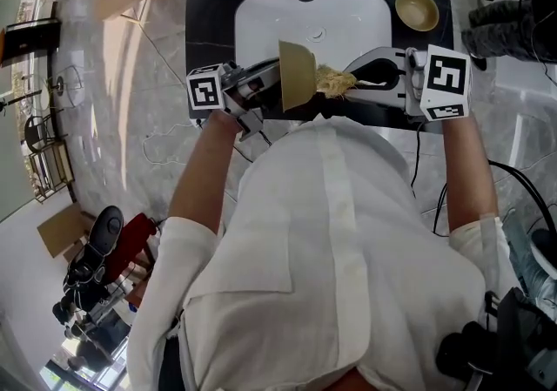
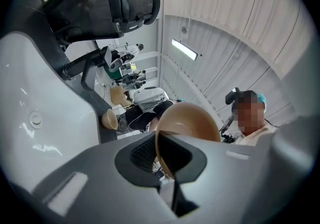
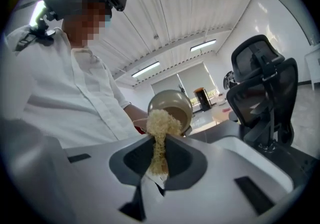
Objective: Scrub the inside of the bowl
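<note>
A tan bowl (image 1: 297,76) stands on its edge above the white sink (image 1: 261,19). My left gripper (image 1: 271,86) is shut on its rim; in the left gripper view the rim runs between the jaws (image 2: 167,160) and the bowl (image 2: 192,123) rises beyond them. My right gripper (image 1: 359,81) is shut on a straw-coloured fibrous scrubber (image 1: 335,80). The scrubber's tuft (image 3: 160,125) sits against the inner side of the bowl (image 3: 175,106), with its tail pinched between the jaws (image 3: 159,163).
A second tan bowl (image 1: 417,9) rests on the black counter (image 1: 426,45) right of the sink. A black office chair (image 3: 262,88) stands beyond the sink. The person's white shirt fills the lower head view. Cables lie on the marble floor.
</note>
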A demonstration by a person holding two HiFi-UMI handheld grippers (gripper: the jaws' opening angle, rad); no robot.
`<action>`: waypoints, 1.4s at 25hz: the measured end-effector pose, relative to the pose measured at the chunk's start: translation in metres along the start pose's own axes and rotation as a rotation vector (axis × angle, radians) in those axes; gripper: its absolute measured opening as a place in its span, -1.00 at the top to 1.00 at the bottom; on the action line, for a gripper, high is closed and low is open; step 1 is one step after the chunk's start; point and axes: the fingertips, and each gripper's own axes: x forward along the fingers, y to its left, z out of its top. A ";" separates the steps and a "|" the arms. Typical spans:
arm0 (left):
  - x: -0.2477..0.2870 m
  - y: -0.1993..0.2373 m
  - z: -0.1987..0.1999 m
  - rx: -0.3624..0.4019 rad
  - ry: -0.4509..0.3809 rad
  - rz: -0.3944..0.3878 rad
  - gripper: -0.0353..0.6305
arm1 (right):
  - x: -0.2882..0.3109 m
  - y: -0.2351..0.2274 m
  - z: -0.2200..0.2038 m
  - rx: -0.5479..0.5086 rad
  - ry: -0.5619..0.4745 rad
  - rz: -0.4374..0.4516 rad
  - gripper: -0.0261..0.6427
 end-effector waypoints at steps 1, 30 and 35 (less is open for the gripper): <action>0.001 -0.003 0.001 -0.003 -0.007 -0.019 0.86 | 0.001 -0.003 -0.005 -0.002 0.022 -0.015 0.78; 0.006 -0.002 -0.008 0.006 0.044 -0.012 0.86 | 0.006 -0.027 -0.008 -0.033 0.098 -0.130 0.78; 0.000 0.012 -0.011 0.040 0.072 0.055 0.86 | 0.005 -0.019 -0.006 -0.037 0.109 -0.108 0.78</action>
